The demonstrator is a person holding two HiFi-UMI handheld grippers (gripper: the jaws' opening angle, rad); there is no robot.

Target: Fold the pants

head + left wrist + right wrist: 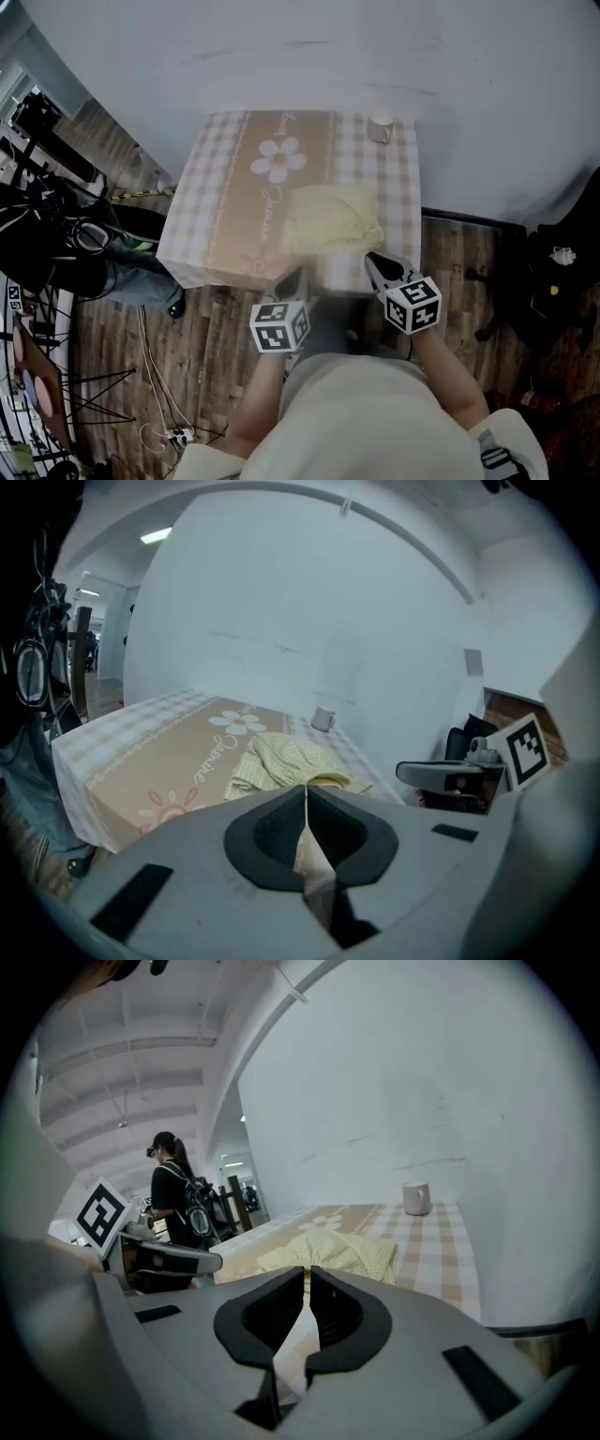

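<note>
The pale yellow checked pants (328, 217) lie in a bunched heap on the near right part of the table (216, 187). They also show ahead in the left gripper view (286, 759) and the right gripper view (342, 1251). My left gripper (294, 277) hangs at the table's front edge, just short of the pants, jaws shut with nothing between them (306, 797). My right gripper (376, 263) is beside it at the pants' near right corner, also shut and empty (307, 1279).
A checked cloth with a daisy print (277, 159) covers the table. A small cup (380, 127) stands at the far right corner against the white wall. Camera stands and cables (56, 225) crowd the floor at left. A person (175, 1202) stands far off.
</note>
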